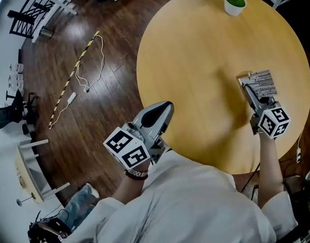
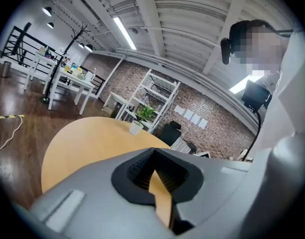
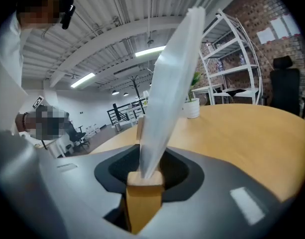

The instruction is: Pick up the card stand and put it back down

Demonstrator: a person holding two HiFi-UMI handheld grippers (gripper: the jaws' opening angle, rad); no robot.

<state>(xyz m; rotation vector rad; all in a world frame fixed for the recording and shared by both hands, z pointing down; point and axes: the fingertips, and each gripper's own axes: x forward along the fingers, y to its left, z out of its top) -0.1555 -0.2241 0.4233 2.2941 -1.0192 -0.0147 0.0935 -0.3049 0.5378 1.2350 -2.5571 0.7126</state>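
The card stand is a small wooden block with a clear upright panel, over the right side of the round wooden table. My right gripper is shut on it. In the right gripper view the wooden base sits clamped between the jaws and the clear panel leans up to the right. Whether the base touches the tabletop I cannot tell. My left gripper hovers at the table's near left edge, shut and holding nothing; in its own view the left gripper shows only a thin sliver of table between the jaws.
A small potted plant in a white pot stands at the table's far edge. On the dark wood floor to the left lie a white cable and a striped yellow-black strip. A pale chair stands at the lower left.
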